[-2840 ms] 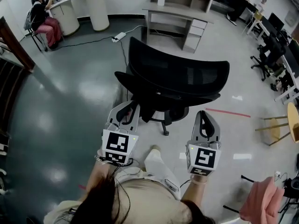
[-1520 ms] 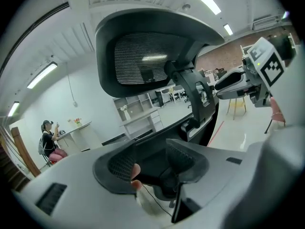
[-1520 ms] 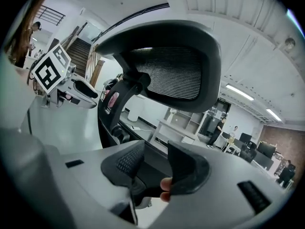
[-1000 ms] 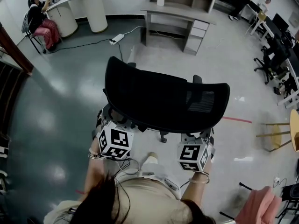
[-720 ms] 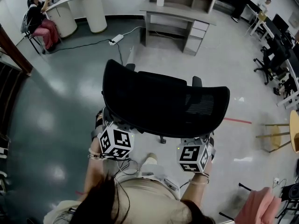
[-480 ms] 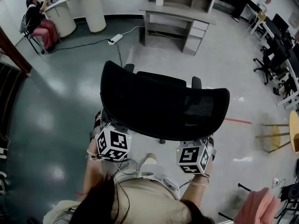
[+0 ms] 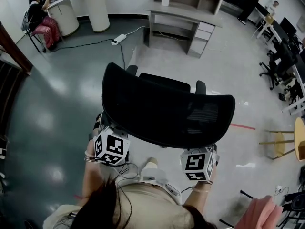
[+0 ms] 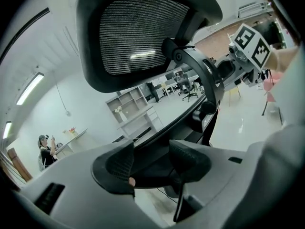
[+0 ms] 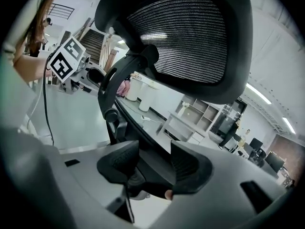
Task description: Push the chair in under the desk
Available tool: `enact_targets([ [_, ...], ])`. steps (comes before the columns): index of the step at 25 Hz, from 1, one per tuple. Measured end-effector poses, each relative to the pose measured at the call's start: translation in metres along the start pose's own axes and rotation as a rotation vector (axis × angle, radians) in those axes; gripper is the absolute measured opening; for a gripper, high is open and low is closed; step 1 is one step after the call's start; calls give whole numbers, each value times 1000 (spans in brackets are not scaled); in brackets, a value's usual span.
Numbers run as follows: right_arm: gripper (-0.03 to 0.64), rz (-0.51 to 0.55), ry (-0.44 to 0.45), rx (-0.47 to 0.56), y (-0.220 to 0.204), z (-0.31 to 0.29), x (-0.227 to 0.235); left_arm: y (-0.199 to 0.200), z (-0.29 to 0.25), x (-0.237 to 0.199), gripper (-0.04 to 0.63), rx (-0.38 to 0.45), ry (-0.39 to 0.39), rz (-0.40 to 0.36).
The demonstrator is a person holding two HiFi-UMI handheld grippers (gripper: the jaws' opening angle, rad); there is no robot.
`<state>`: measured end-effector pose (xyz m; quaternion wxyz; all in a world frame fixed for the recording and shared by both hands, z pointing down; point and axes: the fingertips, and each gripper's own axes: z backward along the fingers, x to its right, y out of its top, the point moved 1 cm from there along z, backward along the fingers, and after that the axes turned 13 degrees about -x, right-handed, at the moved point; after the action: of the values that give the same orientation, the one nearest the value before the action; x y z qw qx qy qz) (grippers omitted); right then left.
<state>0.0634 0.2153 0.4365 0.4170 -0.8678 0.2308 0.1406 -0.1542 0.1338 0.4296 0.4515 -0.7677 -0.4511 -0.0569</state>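
Note:
A black office chair (image 7: 167, 111) with a mesh back stands on the floor in front of me, its back towards me. The grey desk (image 7: 181, 9) with drawers stands well beyond it, near the far wall. Both marker cubes, left (image 7: 110, 148) and right (image 7: 198, 163), sit just under the back's lower rim, which hides the jaws in the head view. My left gripper (image 8: 155, 163) has just been opening, and the dark rim runs between its pads. My right gripper (image 9: 155, 165) stands open with the same rim between its pads. The mesh back (image 9: 186, 37) towers above.
A white curved counter (image 7: 83, 4) with a seated person (image 7: 40, 13) is at the far left. A power strip (image 7: 119, 38) and its cable lie on the floor before the desk. Other office chairs (image 7: 281, 56) and a wooden stool (image 7: 281, 137) stand to the right. A red tape line (image 7: 240, 126) marks the floor.
Both grippers went from hanging free behind the chair to sitting under the back's lower rim. Over the last second the chair and cubes have barely shifted.

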Motion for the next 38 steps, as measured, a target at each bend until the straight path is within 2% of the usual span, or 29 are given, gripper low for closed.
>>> enact_targets([
  [17,217,-18,39,47,7,-13,12,5,-14,-7,225,24,12,15],
  [23,216,-2,51,57,11,-27,21,9,-26,-11,225,3,14,36],
  [29,216,21,66,44,25,-54,34,15,-49,-28,225,-7,28,41],
  [38,215,24,81,14,56,-89,40,22,-80,-62,225,-16,-4,19],
])
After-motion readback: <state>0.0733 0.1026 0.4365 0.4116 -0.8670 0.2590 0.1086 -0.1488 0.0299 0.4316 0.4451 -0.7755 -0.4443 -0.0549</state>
